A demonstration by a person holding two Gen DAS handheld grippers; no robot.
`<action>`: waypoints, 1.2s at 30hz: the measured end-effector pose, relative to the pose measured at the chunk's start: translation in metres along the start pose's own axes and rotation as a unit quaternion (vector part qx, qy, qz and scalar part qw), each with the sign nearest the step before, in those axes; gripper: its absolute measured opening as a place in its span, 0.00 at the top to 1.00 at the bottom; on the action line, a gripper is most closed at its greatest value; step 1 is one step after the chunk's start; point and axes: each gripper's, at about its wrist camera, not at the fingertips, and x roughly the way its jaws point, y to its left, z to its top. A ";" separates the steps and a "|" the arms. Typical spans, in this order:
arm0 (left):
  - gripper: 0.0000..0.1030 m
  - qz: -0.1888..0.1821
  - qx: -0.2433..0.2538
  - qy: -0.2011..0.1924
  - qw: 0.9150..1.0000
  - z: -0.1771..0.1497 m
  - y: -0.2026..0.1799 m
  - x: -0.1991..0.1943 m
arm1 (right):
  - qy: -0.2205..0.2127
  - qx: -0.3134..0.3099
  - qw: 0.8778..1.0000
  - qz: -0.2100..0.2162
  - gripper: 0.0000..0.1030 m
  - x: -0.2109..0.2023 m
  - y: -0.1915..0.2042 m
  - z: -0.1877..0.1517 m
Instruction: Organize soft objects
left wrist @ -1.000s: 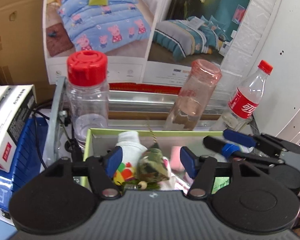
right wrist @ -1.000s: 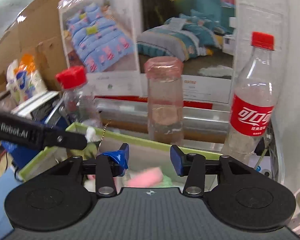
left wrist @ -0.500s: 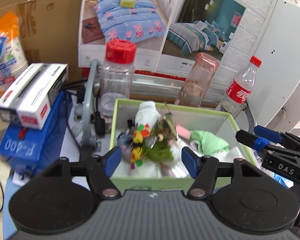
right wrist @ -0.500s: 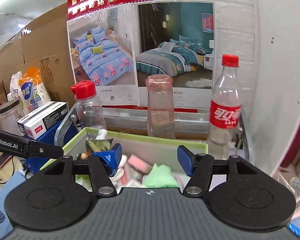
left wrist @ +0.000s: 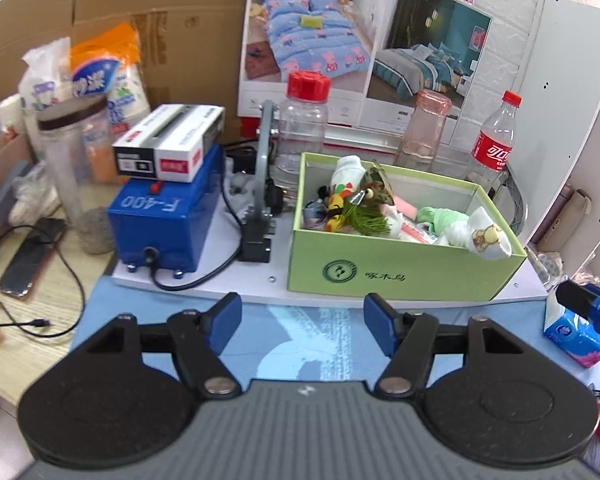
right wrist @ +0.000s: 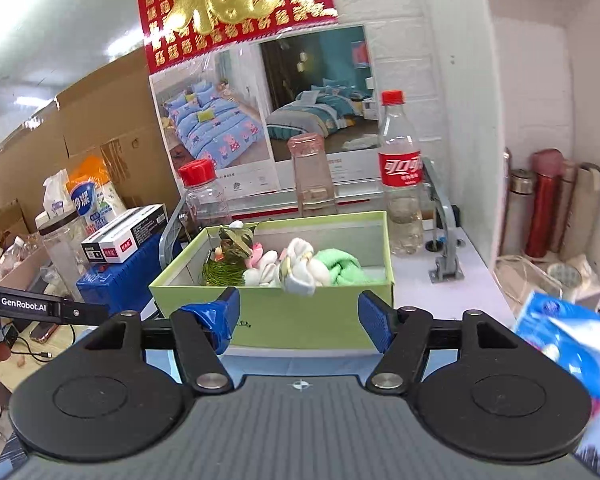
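Both claws backed away from the filled box, empty.

The green box (left wrist: pixel 400 276), a second ago right under the claws, now sits ahead of the left claw (left wrist: pixel 302 322), which is released; the right claw (right wrist: pixel 298 318) is opening on nothing. Socks (right wrist: pixel 300 266) and a green cloth (right wrist: pixel 340 266) lie inside, so sorting looks nearly done.

Our left gripper (left wrist: pixel 302 326) has a ribbed grey body, two black round discs, black angled links with silver pivot screws and blue pads. Our right gripper (right wrist: pixel 298 320) matches it, but crumpled blue tape wraps its left pad. At left of the right view, a black bar reads "GenRobot.AI".
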 end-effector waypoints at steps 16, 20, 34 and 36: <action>0.32 0.056 0.038 -0.045 0.997 -0.068 -0.019 -0.030 | -0.030 0.111 0.984 -0.139 0.48 -0.061 0.001 -0.067; 0.32 0.056 0.054 -0.048 0.996 -0.082 -0.028 -0.030 | -0.022 0.104 0.985 -0.136 0.48 -0.064 0.000 -0.081; 0.32 0.073 0.074 -0.036 0.994 -0.107 -0.034 -0.017 | 0.012 0.112 0.981 -0.158 0.47 -0.060 -0.010 -0.105; 0.32 0.076 0.074 -0.040 0.994 -0.110 -0.033 -0.020 | 0.020 0.108 0.981 -0.163 0.47 -0.058 -0.008 -0.108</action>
